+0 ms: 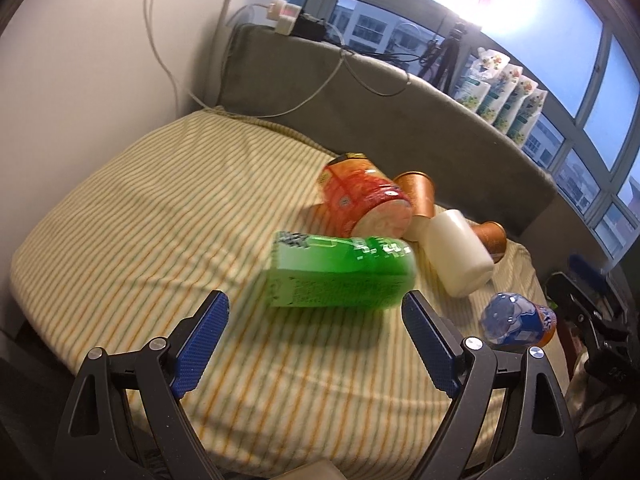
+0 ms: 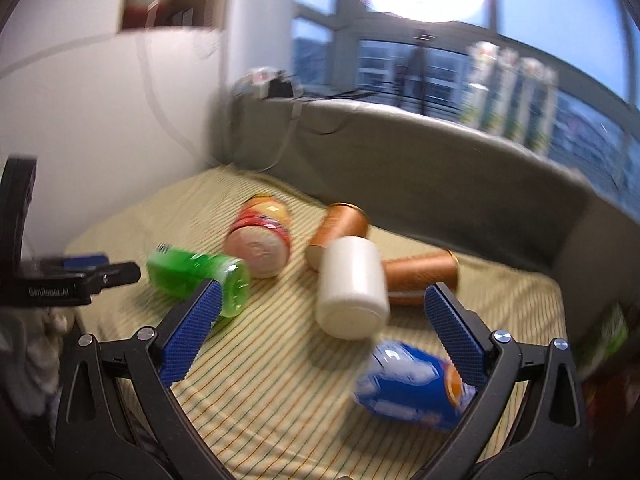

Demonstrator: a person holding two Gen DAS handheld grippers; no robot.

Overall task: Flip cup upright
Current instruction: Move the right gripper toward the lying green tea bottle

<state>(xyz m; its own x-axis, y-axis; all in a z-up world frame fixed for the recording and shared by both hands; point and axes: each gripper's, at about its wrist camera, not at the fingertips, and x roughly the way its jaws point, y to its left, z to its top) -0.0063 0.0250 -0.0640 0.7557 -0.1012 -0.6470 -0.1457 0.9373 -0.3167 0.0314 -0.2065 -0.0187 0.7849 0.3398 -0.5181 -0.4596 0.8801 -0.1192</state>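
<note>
Several cups lie on their sides on a striped cushion [image 1: 120, 220]. A green cup [image 1: 340, 272] lies just ahead of my open, empty left gripper [image 1: 316, 312]; it also shows in the right wrist view [image 2: 196, 276]. A white cup [image 2: 352, 288] lies on its side ahead of my open, empty right gripper [image 2: 320, 312]; it shows in the left wrist view too [image 1: 460, 256]. A red-orange cup [image 1: 364, 200], two copper cups [image 2: 340, 228] [image 2: 420, 276] and a blue cup [image 2: 412, 388] lie around them. The left gripper shows at the left edge of the right wrist view [image 2: 100, 272].
A grey padded backrest [image 1: 440, 120] runs behind the cushion, with cables and a power strip [image 1: 284, 16] on top. Refill pouches [image 1: 508, 100] and a small tripod [image 1: 444, 60] stand on the window sill. A white wall is on the left.
</note>
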